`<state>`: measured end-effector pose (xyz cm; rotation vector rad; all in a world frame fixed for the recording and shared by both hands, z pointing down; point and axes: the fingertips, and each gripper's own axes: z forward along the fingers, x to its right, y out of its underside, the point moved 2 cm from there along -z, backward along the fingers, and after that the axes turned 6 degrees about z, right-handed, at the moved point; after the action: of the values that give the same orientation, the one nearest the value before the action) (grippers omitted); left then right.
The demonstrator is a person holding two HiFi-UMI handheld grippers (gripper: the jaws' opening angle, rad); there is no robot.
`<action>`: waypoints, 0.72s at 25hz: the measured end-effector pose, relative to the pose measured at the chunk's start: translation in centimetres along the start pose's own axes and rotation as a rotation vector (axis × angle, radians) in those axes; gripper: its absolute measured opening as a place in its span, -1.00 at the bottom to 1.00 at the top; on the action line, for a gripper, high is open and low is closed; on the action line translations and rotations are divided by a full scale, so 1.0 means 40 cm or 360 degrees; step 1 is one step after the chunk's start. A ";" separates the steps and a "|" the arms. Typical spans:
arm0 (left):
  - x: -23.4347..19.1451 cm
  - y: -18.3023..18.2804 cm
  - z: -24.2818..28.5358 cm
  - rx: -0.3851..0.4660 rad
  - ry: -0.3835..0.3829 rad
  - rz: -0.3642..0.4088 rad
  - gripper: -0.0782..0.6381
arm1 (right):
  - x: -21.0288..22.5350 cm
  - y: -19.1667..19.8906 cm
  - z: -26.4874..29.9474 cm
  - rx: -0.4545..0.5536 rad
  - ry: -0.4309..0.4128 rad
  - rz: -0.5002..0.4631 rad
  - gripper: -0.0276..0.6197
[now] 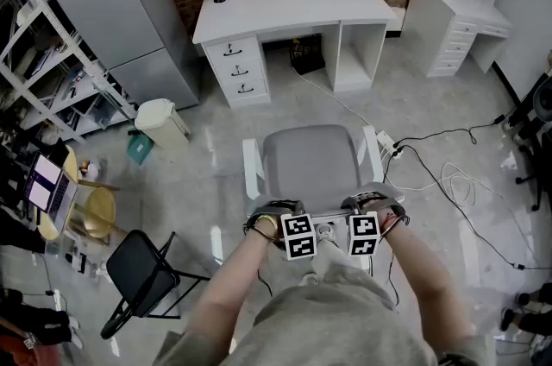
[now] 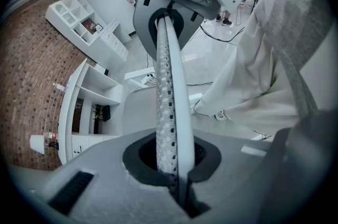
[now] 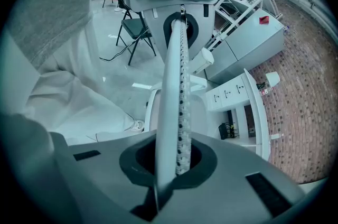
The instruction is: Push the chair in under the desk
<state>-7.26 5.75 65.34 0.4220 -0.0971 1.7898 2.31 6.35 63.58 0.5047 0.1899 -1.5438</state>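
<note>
While the left gripper [image 1: 299,233] and right gripper [image 1: 363,230] sit closed and empty behind the chair [image 1: 312,161], the desk's [image 1: 293,6] well apart.

1. Your chair [image 1: 315,161] has a grey seat and white armrests. It stands upright right in front of you, its back toward you and its seat facing the desk.
2. Your desk [image 1: 293,6] is white, with a stack of three drawers on its left side, an open shelf on its right and a leg gap between them.
3. The chair sits well apart from the desk, roughly in line with that gap, not yet under it.
</note>
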 end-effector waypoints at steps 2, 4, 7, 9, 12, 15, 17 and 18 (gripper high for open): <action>-0.011 0.003 0.003 -0.0002 0.0009 0.0001 -0.73 | 0.010 0.001 0.004 0.0001 0.0003 0.0000 -0.89; -0.020 0.006 0.005 -0.0004 0.0011 0.0008 -0.73 | 0.017 0.001 0.007 0.0002 0.0003 -0.0003 -0.89; -0.029 0.007 0.007 -0.0004 0.0008 0.0012 -0.73 | 0.026 0.003 0.010 0.0005 0.0006 -0.0014 -0.89; -0.032 0.005 0.008 -0.0003 0.0006 0.0015 -0.73 | 0.028 0.006 0.011 0.0006 0.0006 -0.0015 -0.89; -0.033 0.004 0.010 -0.0002 0.0002 0.0016 -0.74 | 0.029 0.007 0.013 0.0007 0.0003 -0.0014 -0.89; -0.037 -0.002 0.013 -0.0003 -0.0007 0.0012 -0.74 | 0.034 0.015 0.015 0.0005 -0.0004 -0.0012 -0.89; -0.043 -0.007 0.015 -0.0004 -0.0013 0.0014 -0.74 | 0.039 0.021 0.015 0.0003 -0.0007 -0.0008 -0.89; -0.046 -0.007 0.016 -0.0004 -0.0014 0.0016 -0.74 | 0.042 0.022 0.016 0.0003 -0.0006 -0.0006 -0.89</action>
<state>-6.46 3.94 65.27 0.4281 -0.1078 1.7978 3.12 4.50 63.59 0.5033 0.1867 -1.5488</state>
